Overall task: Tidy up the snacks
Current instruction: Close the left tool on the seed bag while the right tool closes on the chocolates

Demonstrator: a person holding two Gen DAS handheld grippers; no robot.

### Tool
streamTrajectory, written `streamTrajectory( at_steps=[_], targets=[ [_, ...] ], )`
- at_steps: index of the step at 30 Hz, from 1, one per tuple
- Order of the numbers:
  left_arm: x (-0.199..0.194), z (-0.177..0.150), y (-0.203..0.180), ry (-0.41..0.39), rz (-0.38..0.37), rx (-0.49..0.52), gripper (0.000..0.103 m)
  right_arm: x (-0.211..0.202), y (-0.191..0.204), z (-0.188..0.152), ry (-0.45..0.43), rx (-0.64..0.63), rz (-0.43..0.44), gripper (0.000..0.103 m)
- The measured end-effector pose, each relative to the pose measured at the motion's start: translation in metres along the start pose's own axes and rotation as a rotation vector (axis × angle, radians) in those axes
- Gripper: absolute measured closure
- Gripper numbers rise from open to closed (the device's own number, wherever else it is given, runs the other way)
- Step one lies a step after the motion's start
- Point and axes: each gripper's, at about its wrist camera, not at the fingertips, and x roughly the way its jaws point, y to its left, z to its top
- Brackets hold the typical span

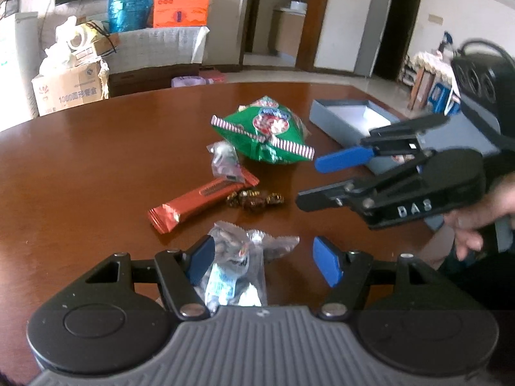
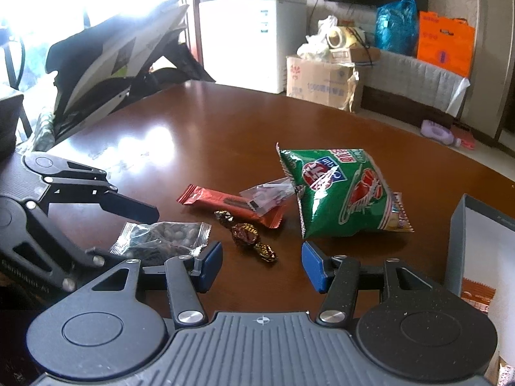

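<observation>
Snacks lie on a dark wooden table point(image 1: 96, 160): a green chip bag point(image 1: 267, 135) point(image 2: 341, 196), an orange-red bar point(image 1: 202, 199) point(image 2: 225, 202), a small clear packet point(image 1: 225, 160) point(image 2: 267, 196) resting on the bar's end, and gold-brown wrapped candies point(image 1: 254, 199) point(image 2: 248, 234). A clear packet of nuts point(image 1: 238, 257) point(image 2: 164, 238) lies between the fingers of my left gripper point(image 1: 264, 263) point(image 2: 125, 234), which is open and not pressing on it. My right gripper point(image 2: 262, 265) point(image 1: 310, 181) is open and empty, with the candies just ahead of its tips.
An open grey box point(image 1: 354, 122) point(image 2: 460, 241) stands at the right of the snacks. A hand point(image 1: 476, 225) holds the right gripper. A black bag point(image 2: 112, 64) leans at the table's far left. Cardboard boxes point(image 1: 67, 90) and bags sit beyond the table.
</observation>
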Motion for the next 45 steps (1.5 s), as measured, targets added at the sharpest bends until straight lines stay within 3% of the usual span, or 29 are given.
streamTrajectory(
  at_steps=[10, 17, 28, 41, 45],
  targets=[
    [0.002, -0.009, 0.01, 0.015, 0.053, 0.003, 0.035, 0.021, 0.009, 0.001, 0.024, -0.01, 0.015, 0.047],
    [0.021, -0.015, 0.022, 0.048, 0.056, -0.024, 0.035, 0.032, 0.013, 0.003, 0.04, -0.013, 0.001, 0.047],
    [0.028, -0.017, 0.025, 0.032, 0.051, -0.017, 0.035, 0.05, 0.021, 0.007, 0.056, -0.026, -0.01, 0.047],
    [0.032, -0.022, 0.018, 0.017, 0.057, 0.03, 0.036, 0.062, 0.025, 0.009, 0.07, -0.037, -0.027, 0.053],
    [0.033, -0.022, 0.017, 0.014, 0.065, 0.034, 0.041, 0.063, 0.025, 0.01, 0.065, -0.034, -0.025, 0.057]
  ],
)
